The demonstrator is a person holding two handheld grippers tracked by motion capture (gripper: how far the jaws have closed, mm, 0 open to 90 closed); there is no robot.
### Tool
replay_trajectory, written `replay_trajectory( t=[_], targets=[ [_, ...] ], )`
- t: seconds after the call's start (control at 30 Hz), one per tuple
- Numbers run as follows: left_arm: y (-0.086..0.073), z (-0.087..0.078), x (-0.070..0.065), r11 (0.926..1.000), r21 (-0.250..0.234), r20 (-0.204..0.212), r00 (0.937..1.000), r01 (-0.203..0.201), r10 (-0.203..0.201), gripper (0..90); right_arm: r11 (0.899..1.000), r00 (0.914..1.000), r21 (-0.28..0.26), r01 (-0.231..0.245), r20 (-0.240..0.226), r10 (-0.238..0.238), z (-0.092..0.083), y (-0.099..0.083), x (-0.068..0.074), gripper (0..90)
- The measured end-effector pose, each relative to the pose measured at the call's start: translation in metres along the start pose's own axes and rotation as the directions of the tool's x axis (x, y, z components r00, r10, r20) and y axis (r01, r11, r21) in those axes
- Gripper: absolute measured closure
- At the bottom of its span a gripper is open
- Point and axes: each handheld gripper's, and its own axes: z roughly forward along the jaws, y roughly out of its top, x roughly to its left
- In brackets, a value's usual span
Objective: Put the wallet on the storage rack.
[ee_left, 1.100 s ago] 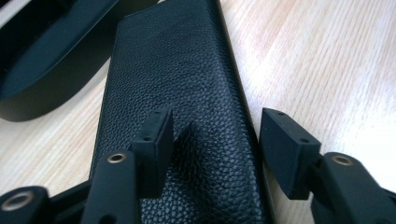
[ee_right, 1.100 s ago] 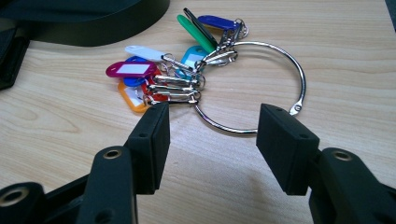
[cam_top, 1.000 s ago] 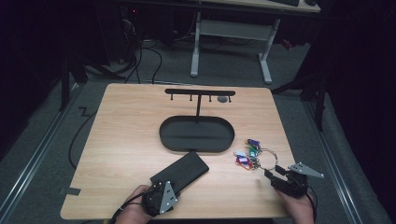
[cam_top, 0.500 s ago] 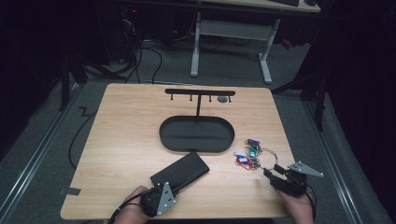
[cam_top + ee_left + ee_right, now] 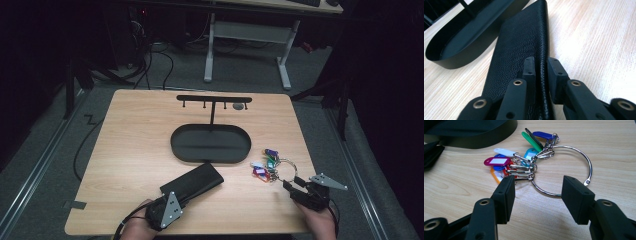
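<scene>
1. Left gripper (image 5: 176, 200) sits at the near-left edge of the worktop (image 5: 135, 150), at the near end of the black leather wallet (image 5: 192, 182).
2. Left gripper view: the jaws have just been closing and now sit tight on either side of the wallet's (image 5: 521, 50) folded edge, pads touching the leather. Reads as clamped on the wallet.
3. The wallet lies flat on the worktop, angled away from the person, with its far end just short of the black oval tray (image 5: 210, 145).
4. Right gripper (image 5: 295, 186) is at the near-right of the worktop and points at the key ring (image 5: 286, 169).
5. Right gripper view: jaws spread wide, nothing between the pads. The metal key ring (image 5: 574, 170) lies flat just beyond the fingertips; its near arc spans the gap between them. No contact visible.
6. The coloured key tags (image 5: 511, 163) (blue, green, white, magenta, orange, teal) hang on clips and fan out from the ring on the side towards the tray.
7. The tray has a T-shaped hook stand (image 5: 213, 100) rising from it, crossbar along the far side; one small round item hangs near its right end, too small to identify.
8. Both hands (image 5: 320, 222) enter from the bottom edge of the high view.
</scene>
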Motion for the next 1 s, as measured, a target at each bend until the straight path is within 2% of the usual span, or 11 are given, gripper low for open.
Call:
replay_trajectory(
  t=[0.3,0.4,0.5,0.6,0.63,0.73,0.77,0.8,0.83,0.87,1.0],
  targets=[
    [0.0,-0.014,0.014,0.9927,-0.067,0.009,0.995,0.1,-0.1,81.3,1.0,0.9999,-0.006,-0.011,0.008,0.011,-0.001,0.0,-0.001,45.0],
    [-0.001,-0.02,0.018,0.9847,-0.1,0.016,0.9898,0.143,-0.142,81.9,1.0,0.9996,-0.003,-0.027,0.007,0.027,0.0,-0.002,-0.004,45.0],
    [-0.001,-0.023,0.021,0.9806,-0.115,0.018,0.9874,0.159,-0.158,82.2,0.999,0.9993,-0.001,-0.036,0.005,0.036,0.001,-0.002,-0.004,45.0],
    [-0.001,-0.028,0.025,0.9698,-0.149,0.033,0.9812,0.193,-0.19,82.5,1.0,0.9995,-0.005,-0.03,0.003,0.03,0.001,-0.001,-0.003,45.0],
    [-0.001,-0.028,0.025,0.9698,-0.149,0.033,0.9812,0.193,-0.19,82.6,1.0,0.9995,-0.005,-0.03,0.003,0.03,0.001,-0.001,-0.003,45.0],
    [-0.003,-0.032,0.031,0.9538,-0.178,0.06,0.9702,0.242,-0.235,82.7,0.999,0.9994,-0.004,-0.033,0.004,0.033,0.0,-0.001,-0.003,45.0],
    [-0.003,-0.032,0.031,0.9538,-0.178,0.06,0.9702,0.242,-0.235,82.8,0.999,0.9994,-0.004,-0.033,0.004,0.033,0.0,-0.001,-0.003,45.0],
    [-0.004,-0.034,0.034,0.9454,-0.187,0.071,0.9636,0.267,-0.258,82.8,1.0,0.9995,-0.007,-0.031,0.006,0.031,0.0,-0.001,-0.003,45.0],
    [-0.004,-0.034,0.034,0.9454,-0.187,0.071,0.9636,0.267,-0.258,82.9,1.0,0.9995,-0.007,-0.031,0.006,0.031,0.0,-0.001,-0.003,45.0],
    [-0.005,-0.036,0.037,0.9368,-0.195,0.083,0.9566,0.29,-0.279,83.0,0.999,0.9995,-0.008,-0.031,0.006,0.031,-0.001,0.0,-0.003,45.0],
    [-0.007,-0.04,0.042,0.9222,-0.207,0.091,0.9449,0.327,-0.314,83.0,0.999,0.9995,-0.008,-0.032,0.007,0.032,0.0,0.0,-0.004,45.1]
  ],
)
